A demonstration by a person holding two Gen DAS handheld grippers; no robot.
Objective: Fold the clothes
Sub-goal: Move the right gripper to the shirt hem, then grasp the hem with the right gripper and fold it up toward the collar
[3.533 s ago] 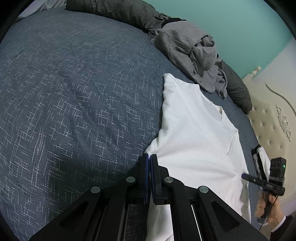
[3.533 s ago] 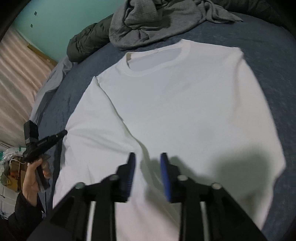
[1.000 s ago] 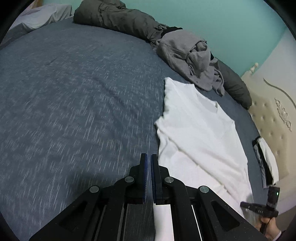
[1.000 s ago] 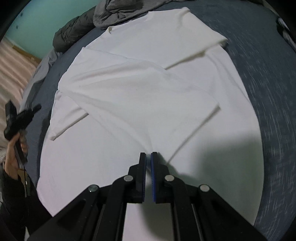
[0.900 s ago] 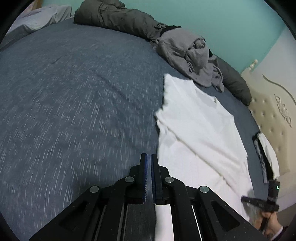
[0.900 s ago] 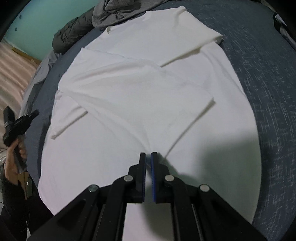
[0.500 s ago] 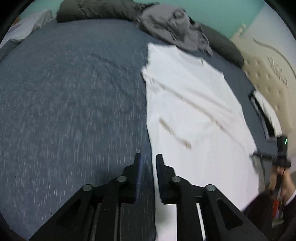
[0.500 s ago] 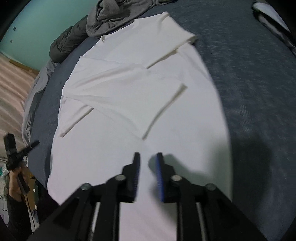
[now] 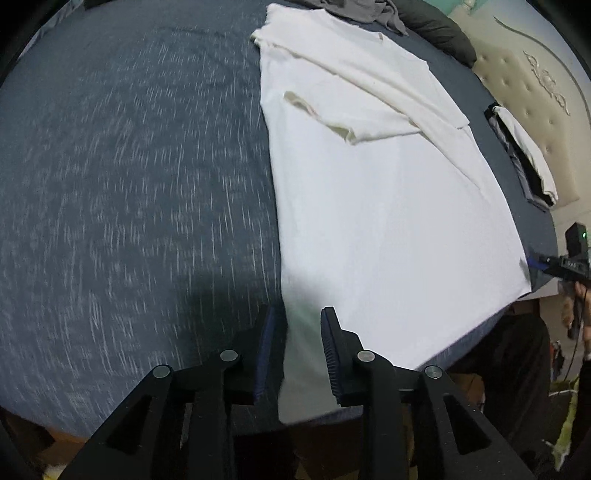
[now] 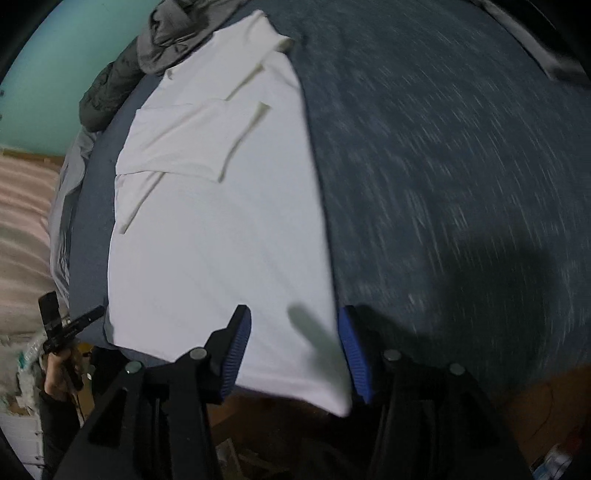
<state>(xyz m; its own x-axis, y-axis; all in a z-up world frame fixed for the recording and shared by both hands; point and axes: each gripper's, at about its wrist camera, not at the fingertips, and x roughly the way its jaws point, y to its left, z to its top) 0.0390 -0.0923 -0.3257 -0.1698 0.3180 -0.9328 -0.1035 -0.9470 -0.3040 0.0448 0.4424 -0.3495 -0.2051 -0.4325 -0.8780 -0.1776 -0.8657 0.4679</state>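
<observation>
left wrist view: the left tongs (image 9: 295,350) stand apart, a clear gap between the two blue-padded fingers (image 9: 266,350), gripping nothing. they hover over the near edge of the bed (image 9: 110,184), with the left bottom corner of the one white t-shirt (image 9: 369,203) showing in the gap; whether a pad touches the cloth cannot be told. the shirt lies flat along the bed, hem at the near edge, collar toward the far edge, both sleeves folded in across the chest. at the far edge lie one grey garment (image 9: 354,9) and one dark bundle (image 9: 436,29). near the right edge of the bed sits one small stack of folded clothes (image 9: 524,158), beside a cream tufted headboard (image 9: 532,92). at the right, the right tongs (image 9: 535,263) reach the shirt's other bottom corner, held in a hand (image 9: 578,306).

right wrist view: the right tongs (image 10: 295,354) are wide apart and empty, straddling the right bottom corner of the white t-shirt (image 10: 221,229) where it hangs over the near edge of the bed (image 10: 443,166). the grey garment (image 10: 177,29) and dark bundle (image 10: 107,92) lie at the far edge. at the lower left, the left tongs (image 10: 98,311) point at the shirt's other corner, held in a hand (image 10: 59,373).
</observation>
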